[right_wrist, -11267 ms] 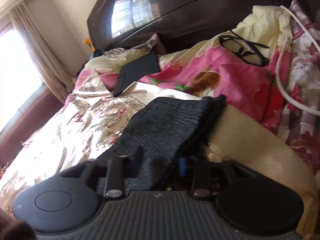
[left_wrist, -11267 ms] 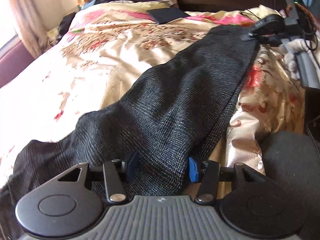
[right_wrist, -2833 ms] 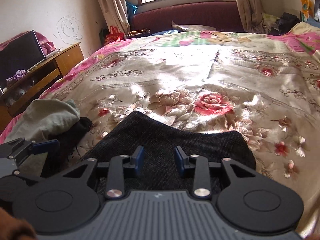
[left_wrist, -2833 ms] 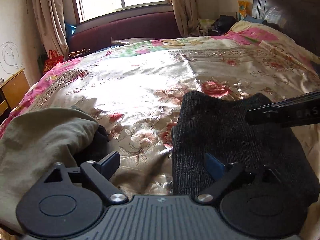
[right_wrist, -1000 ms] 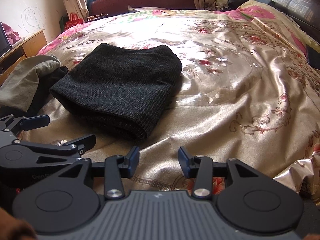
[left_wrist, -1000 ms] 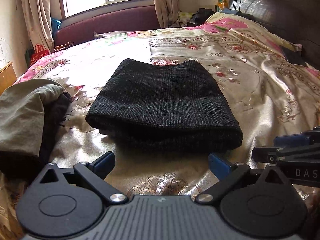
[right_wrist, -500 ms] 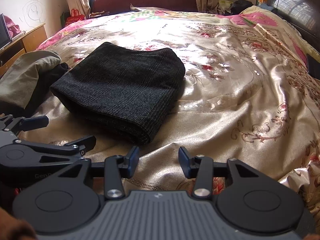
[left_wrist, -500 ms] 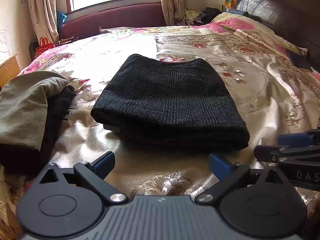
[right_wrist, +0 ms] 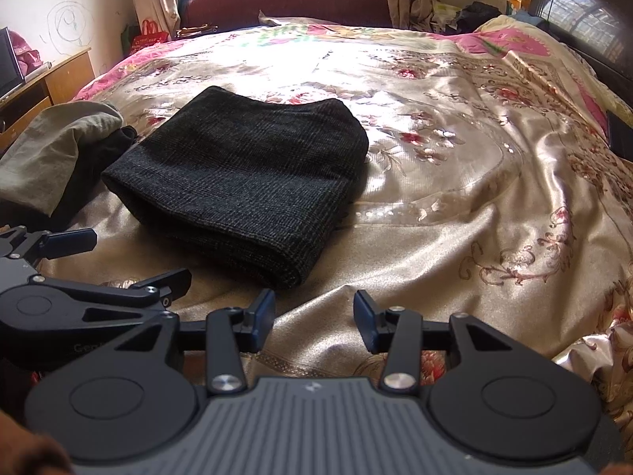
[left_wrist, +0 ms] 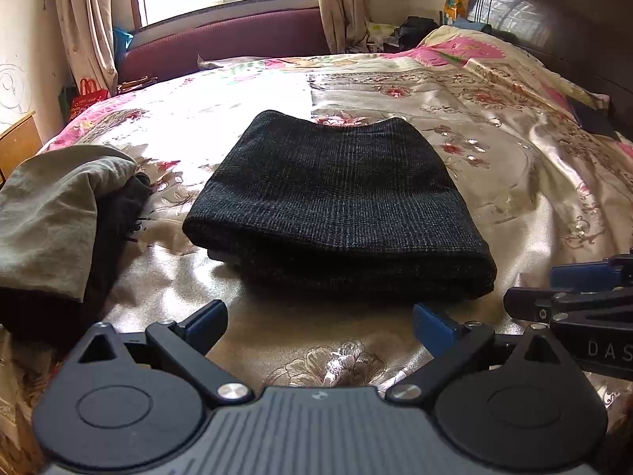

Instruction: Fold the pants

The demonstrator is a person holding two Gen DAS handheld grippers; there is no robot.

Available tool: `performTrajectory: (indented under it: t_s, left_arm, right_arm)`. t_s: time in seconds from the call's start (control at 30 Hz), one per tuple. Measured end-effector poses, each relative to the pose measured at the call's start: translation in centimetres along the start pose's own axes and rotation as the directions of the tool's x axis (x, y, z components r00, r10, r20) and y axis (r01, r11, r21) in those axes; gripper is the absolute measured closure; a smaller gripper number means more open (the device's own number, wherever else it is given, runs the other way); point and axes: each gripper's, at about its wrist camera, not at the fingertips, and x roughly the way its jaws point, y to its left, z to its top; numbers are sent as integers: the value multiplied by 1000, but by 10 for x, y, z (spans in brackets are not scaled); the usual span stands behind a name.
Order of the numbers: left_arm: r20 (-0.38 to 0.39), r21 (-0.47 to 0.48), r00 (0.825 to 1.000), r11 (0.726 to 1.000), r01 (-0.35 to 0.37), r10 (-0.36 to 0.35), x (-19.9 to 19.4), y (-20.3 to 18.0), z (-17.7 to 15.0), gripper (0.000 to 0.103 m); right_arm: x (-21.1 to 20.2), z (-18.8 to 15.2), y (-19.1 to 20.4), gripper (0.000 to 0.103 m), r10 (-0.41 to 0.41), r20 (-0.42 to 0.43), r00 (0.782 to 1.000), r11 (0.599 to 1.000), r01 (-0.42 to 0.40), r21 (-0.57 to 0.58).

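The dark grey checked pants point(left_wrist: 336, 202) lie folded into a thick rectangle on the floral bedspread point(left_wrist: 514, 166); they also show in the right wrist view point(right_wrist: 241, 174). My left gripper point(left_wrist: 318, 322) is wide open and empty, hovering just in front of the folded edge. My right gripper point(right_wrist: 313, 312) is open and empty, in front of the pants' right corner. The right gripper shows at the right edge of the left wrist view point(left_wrist: 585, 293), and the left gripper at the left of the right wrist view point(right_wrist: 87, 261).
A heap of olive and black clothes point(left_wrist: 51, 221) lies left of the pants, also in the right wrist view point(right_wrist: 55, 154). A dark headboard point(left_wrist: 561, 19) stands at the right. A maroon bench point(left_wrist: 225, 43) under the window and a wooden cabinet point(right_wrist: 39, 87) stand beyond the bed.
Since 2.8 s ago both grippers have let go of the pants and drawn back. Over the last second they only drifted slightly; the pants lie still.
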Motion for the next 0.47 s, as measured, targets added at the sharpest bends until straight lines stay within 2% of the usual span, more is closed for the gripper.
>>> performTrajectory:
  t_s: [0.17, 0.23, 0.47]
  left_arm:
    - [-3, 3, 1000, 1000, -5, 5, 1, -1, 0, 0]
    - [-6, 1, 1000, 1000, -6, 6, 2, 0, 0, 0]
    - [7, 31, 1000, 999, -24, 24, 1, -6, -2, 0]
  right_arm:
    - [2, -1, 0, 55, -18, 0, 1000, 1000, 18, 9]
    - [3, -1, 0, 48, -43, 0, 999, 999, 43, 8]
    - [3, -1, -2, 47, -57, 5, 998, 998, 57, 15]
